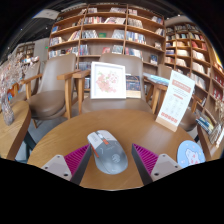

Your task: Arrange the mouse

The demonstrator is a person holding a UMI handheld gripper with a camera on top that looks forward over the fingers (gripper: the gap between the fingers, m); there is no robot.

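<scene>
Mouse (pixel 109 153) sits nearest, light grey/white, resting on the round wooden table (pixel 120 122), right between the two fingers. Gripper (pixel 110 160) fingers are spread wide; magenta pads (pixel 76 157) flank the mouse left and right. Looks like a gap on both sides, so no pinch that I can confirm. Mouse appears to rest on the table under its own weight, long axis running roughly near-to-far, slightly angled with its far end toward the left.

Step, as I read it: at the grasp approach, mouse bracketed but not yet clamped. Arranging hasn't visibly begun from this pose.

Next move calls for: centre the fingers on the mouse's flanks, close evenly so both pads land together. Shell is smooth and curved, so an off-centre squeeze could make it twist or squirt out toward the far side. Then shift or rotate it to wherever it belongs; target spot isn't obvious from here.

Surroundings:
- far side of table: upright display stand (pixel 108 79) with a printed sheet, roughly centre
- right: leaning printed sign (pixel 177 98), red and white
- near right: round pale blue item (pixel 191 153) at the table edge, can't tell what it is
- beyond: wooden chairs (pixel 52 85), bookshelves (pixel 110 28) across the far wall

Table area just far of the mouse is bare wood, room to slide it.
</scene>
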